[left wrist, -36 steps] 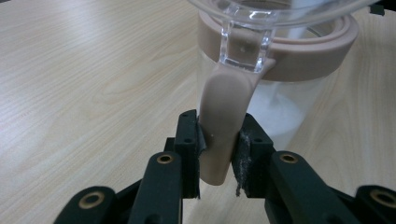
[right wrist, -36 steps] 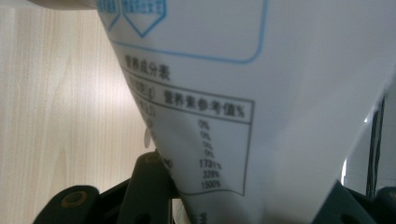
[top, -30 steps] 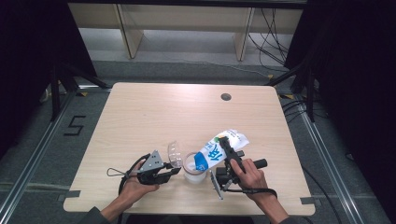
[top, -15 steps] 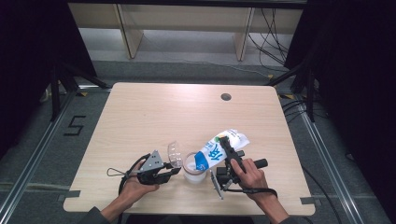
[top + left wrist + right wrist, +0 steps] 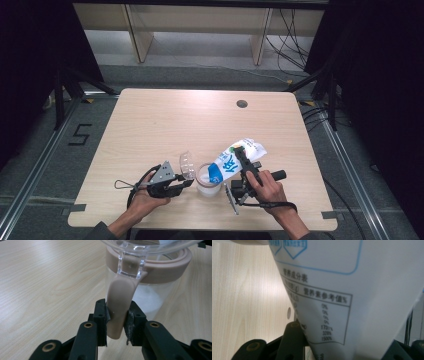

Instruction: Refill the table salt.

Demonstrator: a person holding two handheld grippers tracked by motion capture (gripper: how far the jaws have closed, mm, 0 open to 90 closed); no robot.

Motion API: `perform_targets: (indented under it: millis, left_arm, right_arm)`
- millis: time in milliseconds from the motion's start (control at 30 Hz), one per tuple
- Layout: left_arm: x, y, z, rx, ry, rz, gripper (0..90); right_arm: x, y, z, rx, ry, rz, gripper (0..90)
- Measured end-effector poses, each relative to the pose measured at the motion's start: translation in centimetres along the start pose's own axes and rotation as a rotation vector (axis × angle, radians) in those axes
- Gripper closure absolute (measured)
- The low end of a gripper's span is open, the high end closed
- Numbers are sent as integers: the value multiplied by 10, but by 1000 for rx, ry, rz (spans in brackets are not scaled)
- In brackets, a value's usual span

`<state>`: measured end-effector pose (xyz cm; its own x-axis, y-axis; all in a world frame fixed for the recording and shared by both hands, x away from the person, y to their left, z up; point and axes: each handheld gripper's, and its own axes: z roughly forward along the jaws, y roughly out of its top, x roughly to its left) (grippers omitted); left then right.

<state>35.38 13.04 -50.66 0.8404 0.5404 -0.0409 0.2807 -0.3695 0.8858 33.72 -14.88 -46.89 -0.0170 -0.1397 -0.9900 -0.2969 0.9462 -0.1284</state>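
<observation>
A clear jar with a beige rim band stands near the table's front edge, white powder inside it. Its clear lid is swung open to the left. My left gripper is shut on the jar's beige latch tab, pads pressing both sides. My right gripper is shut on a white and blue printed bag, which is tilted with its lower end over the jar's mouth. The bag's label lies close before the right gripper's jaws and hides their tips.
The light wooden table has a round cable hole at the back right. A person's hands come in from the front edge. Shelving legs and cables stand beyond the table's far side.
</observation>
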Motion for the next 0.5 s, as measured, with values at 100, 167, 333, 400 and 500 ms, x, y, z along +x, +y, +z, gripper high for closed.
perform_targets:
  millis: [100, 167, 333, 400, 500]
  left_arm:
    - [0, 0, 0, 4, 1, 5, 728]
    - [0, 0, 0, 1, 0, 0, 728]
    - [0, 0, 0, 0, 0, -1, 728]
    - [0, 0, 0, -1, -1, -2, 728]
    - [0, 0, 0, -5, -3, -5, 728]
  right_arm:
    - [4, 0, -2, 34, 14, 57, 669]
    - [5, 0, -2, 20, 1, 57, 670]
    - [5, 1, -3, 33, 9, 44, 672]
    - [1, 2, -1, 11, 3, -16, 674]
    - [1, 2, -2, 16, 4, -12, 676]
